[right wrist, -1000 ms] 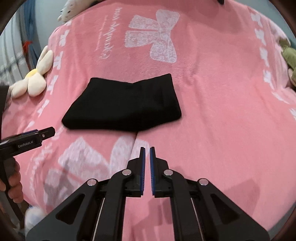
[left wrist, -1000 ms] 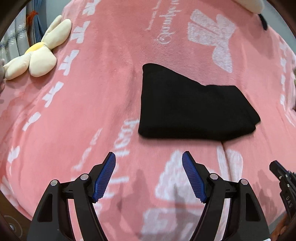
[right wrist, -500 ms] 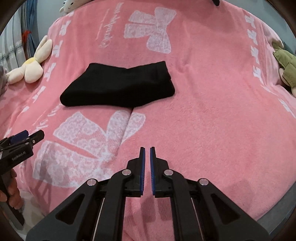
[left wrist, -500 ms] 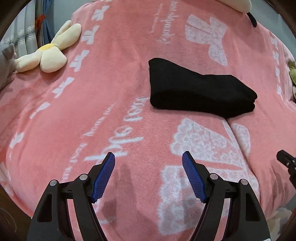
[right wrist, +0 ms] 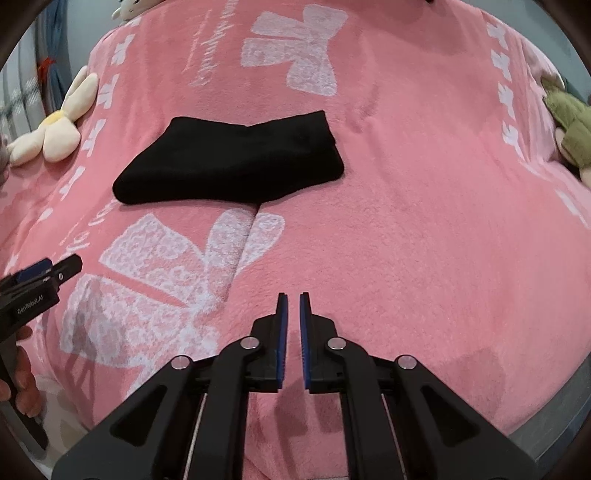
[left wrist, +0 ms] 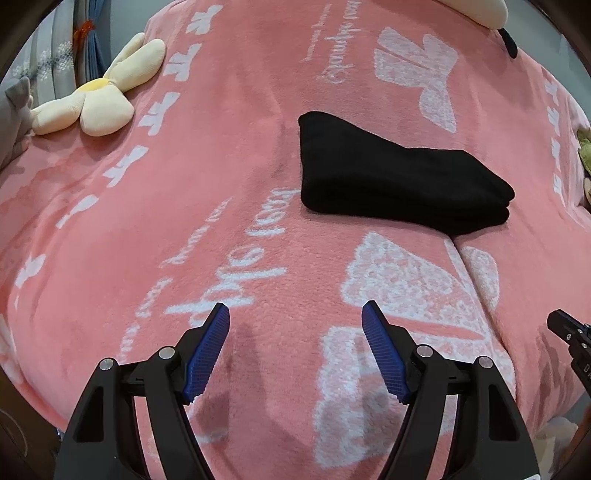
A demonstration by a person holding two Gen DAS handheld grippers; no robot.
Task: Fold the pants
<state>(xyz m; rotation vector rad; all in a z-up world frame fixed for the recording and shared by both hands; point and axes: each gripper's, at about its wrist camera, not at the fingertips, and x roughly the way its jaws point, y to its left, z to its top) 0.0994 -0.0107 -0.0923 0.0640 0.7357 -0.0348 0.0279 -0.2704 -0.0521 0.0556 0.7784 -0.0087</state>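
Observation:
The black pants (left wrist: 388, 173) lie folded into a compact bundle on the pink blanket (left wrist: 184, 184); they also show in the right wrist view (right wrist: 236, 162). My left gripper (left wrist: 295, 314) is open and empty, held above the blanket well short of the pants. My right gripper (right wrist: 294, 299) is shut with nothing between its pads, also short of the pants and to their right. The left gripper shows at the left edge of the right wrist view (right wrist: 40, 280), and the right gripper's tip at the right edge of the left wrist view (left wrist: 570, 332).
A cream flower plush (left wrist: 99, 99) lies at the blanket's left edge, also in the right wrist view (right wrist: 51, 125). A green plush (right wrist: 569, 129) lies at the right edge. A white plush (left wrist: 480, 11) lies at the far end. The bed's front edge is just below both grippers.
Both grippers have drawn back from the pants toward the front edge of the bed. The pants have not moved. The jaws of each stand as before.

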